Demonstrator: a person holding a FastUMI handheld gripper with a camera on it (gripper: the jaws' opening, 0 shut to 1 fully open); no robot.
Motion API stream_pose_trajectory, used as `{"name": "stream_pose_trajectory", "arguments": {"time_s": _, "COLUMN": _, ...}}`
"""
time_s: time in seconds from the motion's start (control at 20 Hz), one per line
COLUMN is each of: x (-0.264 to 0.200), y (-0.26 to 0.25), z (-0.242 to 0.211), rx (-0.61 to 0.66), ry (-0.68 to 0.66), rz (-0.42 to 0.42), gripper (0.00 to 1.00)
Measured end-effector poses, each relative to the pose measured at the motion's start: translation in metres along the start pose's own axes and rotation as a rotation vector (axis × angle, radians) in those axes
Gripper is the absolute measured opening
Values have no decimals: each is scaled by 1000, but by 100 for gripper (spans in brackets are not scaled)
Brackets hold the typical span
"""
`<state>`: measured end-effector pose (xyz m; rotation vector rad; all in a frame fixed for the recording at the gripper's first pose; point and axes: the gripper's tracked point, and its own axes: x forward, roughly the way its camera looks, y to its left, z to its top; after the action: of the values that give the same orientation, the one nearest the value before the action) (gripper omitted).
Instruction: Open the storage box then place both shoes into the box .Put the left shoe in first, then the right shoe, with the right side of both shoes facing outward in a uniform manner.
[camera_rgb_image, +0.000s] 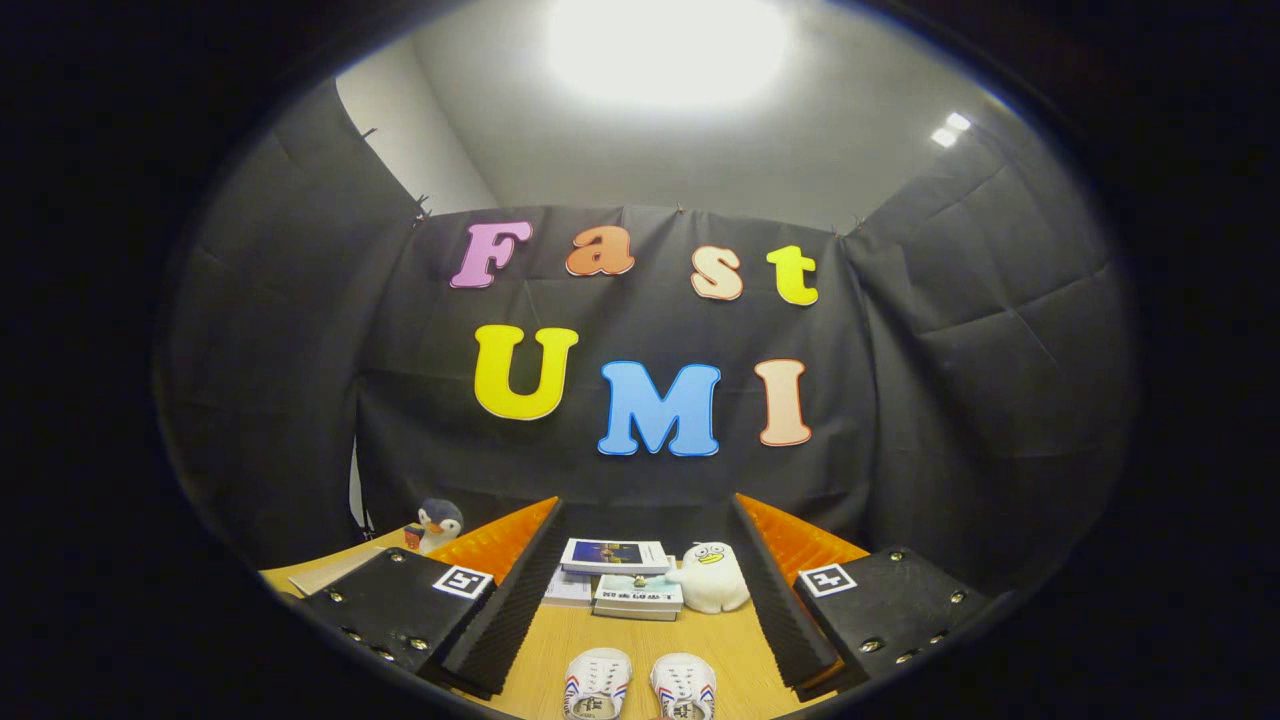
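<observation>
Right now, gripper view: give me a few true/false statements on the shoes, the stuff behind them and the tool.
1. Two white shoes lie side by side on the wooden table, between the fingers. True.
2. The tool is shut on a shoe. False: its fingers stand wide apart, touching nothing.
3. A stack of books lies beyond the shoes. True.
4. The white duck plush sits on top of the books. False: it sits on the table beside them.
5. A penguin plush stands past the outer side of one finger. True.

Gripper (640, 600) fingers spread wide, empty; two white shoes (640, 685) between them, toes apparently pointing away; books (620, 575) beyond.
</observation>
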<state>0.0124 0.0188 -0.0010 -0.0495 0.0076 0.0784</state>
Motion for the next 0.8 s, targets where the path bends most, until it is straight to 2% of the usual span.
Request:
{"name": "stream_pose_trajectory", "arguments": {"time_s": 0.25, "x": 4, "y": 10, "z": -6, "rx": -5, "ry": 10, "rz": 33, "gripper": 96}}
{"name": "stream_pose_trajectory", "arguments": {"time_s": 0.8, "x": 7, "y": 57, "z": -46, "rx": 98, "ry": 107, "rz": 171, "gripper": 96}}
